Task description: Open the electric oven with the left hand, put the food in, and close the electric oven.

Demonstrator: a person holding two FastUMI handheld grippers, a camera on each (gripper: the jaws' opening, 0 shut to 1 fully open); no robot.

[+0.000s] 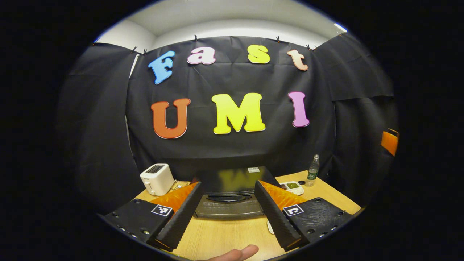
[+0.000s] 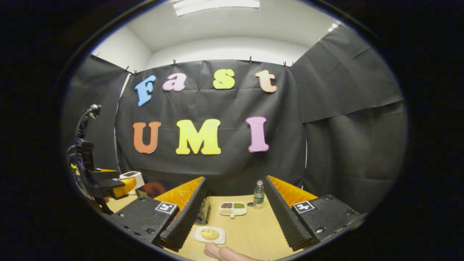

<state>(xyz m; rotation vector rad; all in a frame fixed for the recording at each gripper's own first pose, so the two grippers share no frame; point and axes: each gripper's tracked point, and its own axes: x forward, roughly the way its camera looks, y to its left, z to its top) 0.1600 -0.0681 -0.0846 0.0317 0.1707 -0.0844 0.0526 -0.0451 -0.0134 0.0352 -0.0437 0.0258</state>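
Left gripper view showed my left gripper spread wide and holding nothing, its fingers framing the electric oven straight ahead on the wooden table. The oven door looked shut, its dark glass facing me, with bare tabletop between my fingertips and its front edge. Ahead and to the left of the oven stood a white toaster, near the table's far left corner. Ahead and to the right lay a white compartment tray and, beyond it, an upright plastic bottle close to the table's right edge. A fingertip of mine showed beneath the gripper.

In the right gripper view my right gripper was likewise wide open and empty. The food, a round pale piece on a small white plate, sat just ahead between my fingers, beside the left one, with open table to its right. Farther ahead were the compartment tray and the bottle. The oven's side peeked past my left finger. Off to the left hung my left gripper, in front of the toaster.
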